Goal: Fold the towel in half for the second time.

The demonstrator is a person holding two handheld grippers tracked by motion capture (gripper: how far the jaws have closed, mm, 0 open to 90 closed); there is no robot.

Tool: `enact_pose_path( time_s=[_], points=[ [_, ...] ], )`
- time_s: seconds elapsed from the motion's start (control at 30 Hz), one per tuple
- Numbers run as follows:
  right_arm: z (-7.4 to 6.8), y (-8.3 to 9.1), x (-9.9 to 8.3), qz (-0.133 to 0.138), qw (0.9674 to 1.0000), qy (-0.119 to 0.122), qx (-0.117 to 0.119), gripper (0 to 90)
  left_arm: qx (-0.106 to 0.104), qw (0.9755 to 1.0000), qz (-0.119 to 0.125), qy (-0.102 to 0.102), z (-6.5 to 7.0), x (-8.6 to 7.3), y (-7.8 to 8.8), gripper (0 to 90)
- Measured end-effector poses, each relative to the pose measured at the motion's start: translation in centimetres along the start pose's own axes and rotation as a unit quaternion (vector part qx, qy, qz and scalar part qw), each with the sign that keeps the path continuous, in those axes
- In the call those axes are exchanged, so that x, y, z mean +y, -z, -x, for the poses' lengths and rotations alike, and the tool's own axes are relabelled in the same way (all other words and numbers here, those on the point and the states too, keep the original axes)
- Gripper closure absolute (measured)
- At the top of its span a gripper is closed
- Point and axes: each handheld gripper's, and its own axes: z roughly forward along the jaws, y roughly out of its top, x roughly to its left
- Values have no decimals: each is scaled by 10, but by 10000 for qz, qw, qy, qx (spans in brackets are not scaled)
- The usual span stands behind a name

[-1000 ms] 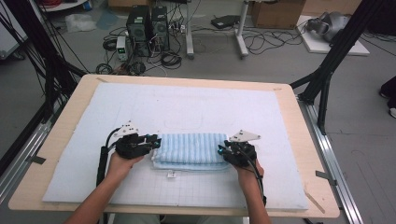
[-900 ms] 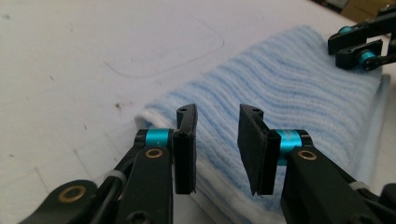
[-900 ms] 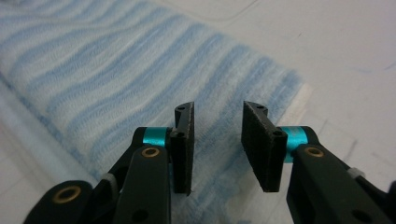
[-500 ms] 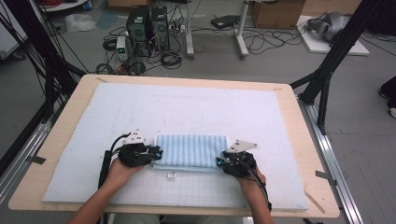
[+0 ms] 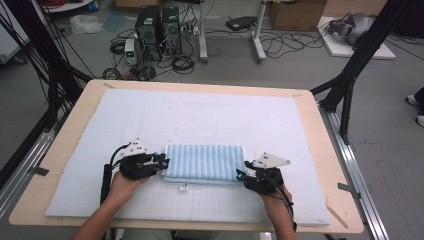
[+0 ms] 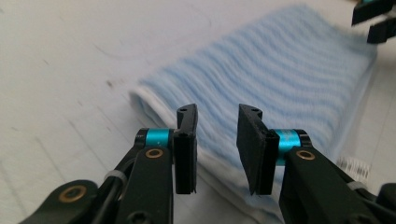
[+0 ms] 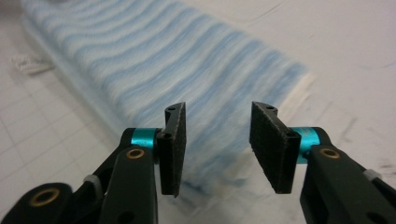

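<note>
Folded blue striped towel (image 5: 205,162) flat on white mat (image 5: 250,120) near tabletop (image 5: 320,150) front; left gripper (image 5: 164,162) and right gripper (image 5: 240,174) at its ends, jaws spread, just been opening, pinching nothing

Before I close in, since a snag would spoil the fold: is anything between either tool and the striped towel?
Nothing visible. The left tool and right tool stand open at opposite ends of the towel, with bare mat around.
</note>
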Motion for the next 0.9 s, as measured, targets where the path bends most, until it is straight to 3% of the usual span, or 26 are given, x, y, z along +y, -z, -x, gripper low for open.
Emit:
enact_pose_path(
  time_s=[0.2,0.43,0.57,0.9],
  points=[
    [14,9,4,212,9992,-18,-344,372,218,9969,752,71,-18,9,18,446],
    [31,20,6,473,9965,-258,-634,146,313,9941,1030,131,-26,13,26,185],
    [36,24,2,674,9948,-293,-700,109,342,9937,1057,132,-26,14,30,180],
    [40,38,-4,759,9940,-299,-725,109,361,9917,1230,108,-23,13,36,180]
  ],
)
